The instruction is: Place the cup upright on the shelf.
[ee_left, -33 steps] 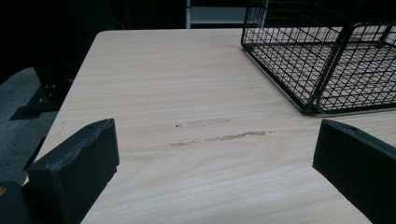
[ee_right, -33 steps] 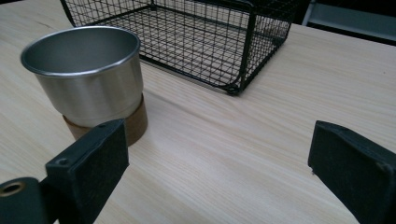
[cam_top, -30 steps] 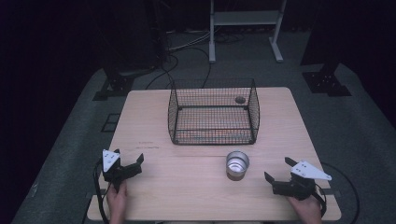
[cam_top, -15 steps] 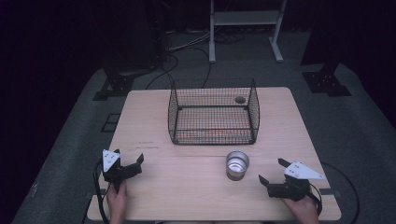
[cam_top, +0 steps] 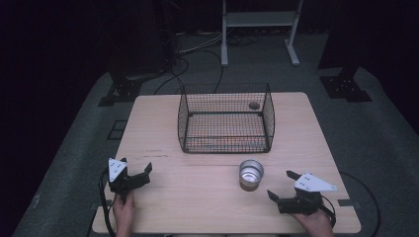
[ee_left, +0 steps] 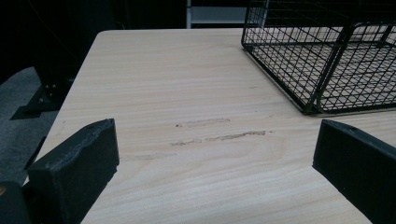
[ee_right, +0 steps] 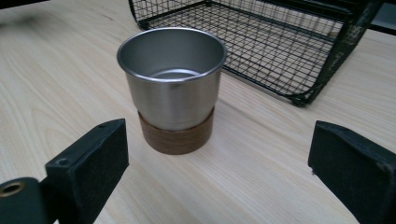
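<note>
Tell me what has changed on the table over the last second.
The right gripper has slid back toward the person's edge of the table and turned slightly toward the metal cup, jaws open and holding nothing. The left gripper, the cup and the wire basket stayed where they were.

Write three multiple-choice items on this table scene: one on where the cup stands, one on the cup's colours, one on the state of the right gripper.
1. Where does the metal cup stand?
A. inside the wire basket
B. on the table in front of the wire basket
C. on the floor

2. What colours is the cup?
A. silver with a brown base
B. all red
C. white with a blue base

3. How is the right gripper?
A. shut on the cup
B. shut and empty
C. open, apart from the cup

Key: 1 B, the high view shows it outside the mesh, on the table. 2 A, the right gripper view shows both colours. 3 C, its jaws stand wide with the cup beyond them.
</note>
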`<state>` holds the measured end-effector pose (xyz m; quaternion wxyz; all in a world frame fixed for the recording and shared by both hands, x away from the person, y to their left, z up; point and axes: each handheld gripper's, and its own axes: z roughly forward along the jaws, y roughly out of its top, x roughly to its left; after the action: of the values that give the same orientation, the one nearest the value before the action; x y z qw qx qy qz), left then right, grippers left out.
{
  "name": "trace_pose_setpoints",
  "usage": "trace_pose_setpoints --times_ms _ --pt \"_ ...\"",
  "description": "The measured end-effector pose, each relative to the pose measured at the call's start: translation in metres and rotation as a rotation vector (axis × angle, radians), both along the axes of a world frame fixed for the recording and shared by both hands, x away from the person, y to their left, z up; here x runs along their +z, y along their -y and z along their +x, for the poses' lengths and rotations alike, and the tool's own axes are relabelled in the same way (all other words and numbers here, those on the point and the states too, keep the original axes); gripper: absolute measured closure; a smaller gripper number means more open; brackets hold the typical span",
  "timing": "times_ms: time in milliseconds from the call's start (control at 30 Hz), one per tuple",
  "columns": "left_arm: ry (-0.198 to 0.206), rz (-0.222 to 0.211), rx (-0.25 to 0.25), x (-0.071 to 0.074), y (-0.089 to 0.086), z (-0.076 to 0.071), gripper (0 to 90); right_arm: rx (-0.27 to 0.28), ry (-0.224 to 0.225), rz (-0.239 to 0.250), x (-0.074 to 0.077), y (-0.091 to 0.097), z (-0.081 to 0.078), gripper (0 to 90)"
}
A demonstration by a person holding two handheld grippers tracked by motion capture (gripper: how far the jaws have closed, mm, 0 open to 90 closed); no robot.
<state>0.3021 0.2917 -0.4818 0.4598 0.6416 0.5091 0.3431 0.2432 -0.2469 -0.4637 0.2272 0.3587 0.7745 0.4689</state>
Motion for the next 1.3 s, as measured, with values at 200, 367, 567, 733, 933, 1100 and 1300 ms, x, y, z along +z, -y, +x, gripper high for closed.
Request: trace_pose_setpoints --times_ms 200,367,567,733,933,1100,1300 --pt "-0.001 0.0 -0.001 0.0 -0.001 0.0 0.0 0.014 -0.011 0.014 0.0 -0.008 0.001 4.4" --pt "0.0 0.0 0.0 0.0 0.0 0.0 0.0 0.024 -0.027 0.002 -0.001 -0.013 0.004 4.4" --pt "0.0 0.0 0.0 0.0 0.0 0.0 0.0 0.036 -0.042 -0.002 -0.001 -0.022 0.009 4.4" --pt "0.0 0.0 -0.001 0.0 0.0 0.0 0.0 0.038 -0.056 -0.013 -0.002 -0.029 0.014 4.4" --pt "0.0 0.0 -0.001 0.0 0.0 0.0 0.0 0.041 -0.075 -0.022 -0.006 -0.036 0.021 4.4" --pt "0.0 0.001 -0.001 0.0 0.0 0.0 0.0 0.05 -0.074 -0.021 -0.005 -0.041 0.024 4.4" --pt "0.0 0.0 -0.001 0.0 0.0 0.0 0.0 0.054 -0.085 -0.022 -0.007 -0.048 0.031 4.4"
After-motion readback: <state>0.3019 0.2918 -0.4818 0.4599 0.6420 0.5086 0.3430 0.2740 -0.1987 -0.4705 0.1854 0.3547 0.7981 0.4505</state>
